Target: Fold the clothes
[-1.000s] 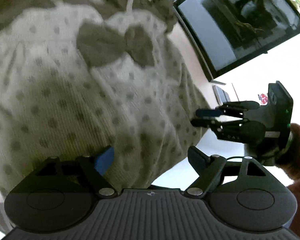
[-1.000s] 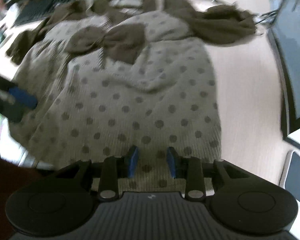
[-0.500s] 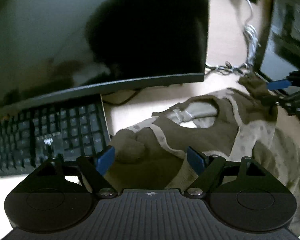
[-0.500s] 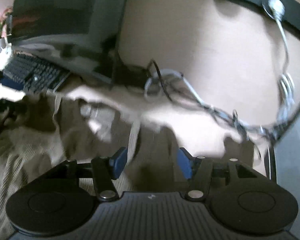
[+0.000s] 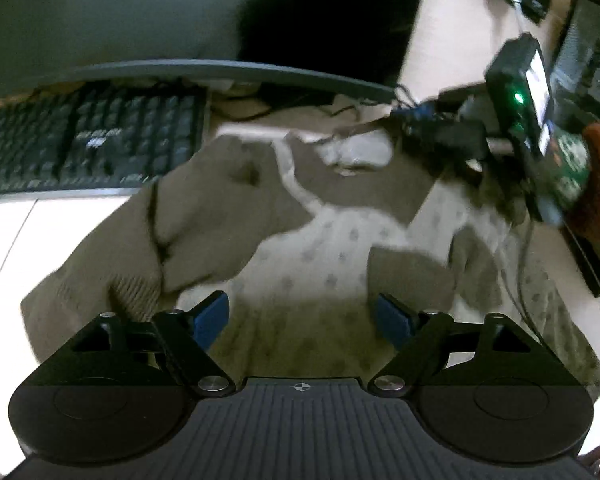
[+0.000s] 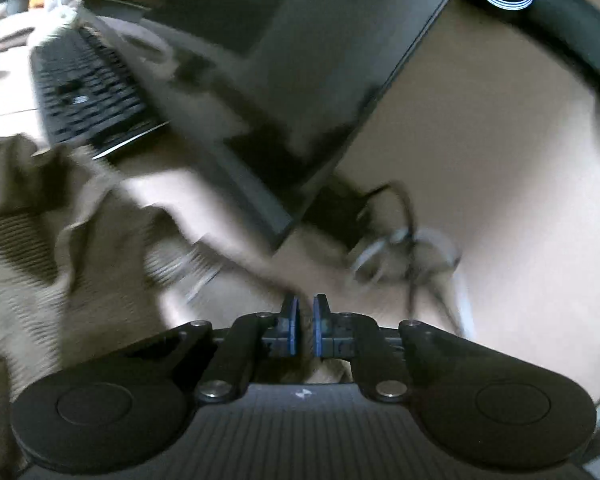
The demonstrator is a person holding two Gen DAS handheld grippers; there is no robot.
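Note:
A beige polka-dot knit garment (image 5: 332, 248) with brown sleeves and trim lies rumpled on the desk; it also shows in the right wrist view (image 6: 40, 240). My left gripper (image 5: 302, 316) is open and empty, just above the garment's dotted body. My right gripper (image 6: 304, 328) is nearly closed, with brown fabric showing between and below its pads. In the left wrist view the right gripper (image 5: 440, 128) sits at the garment's far right shoulder, next to a brown sleeve.
A black keyboard (image 5: 88, 144) lies at the left, close to the garment's brown sleeve. A large monitor (image 5: 180, 12) stands behind it. A second monitor (image 5: 588, 80) stands at the right. Cables (image 6: 400, 240) lie tangled at the monitor's foot.
Both grippers swung from the garment's hem up to its shoulder end. My right gripper has closed from open onto brown fabric. My left gripper has stayed open.

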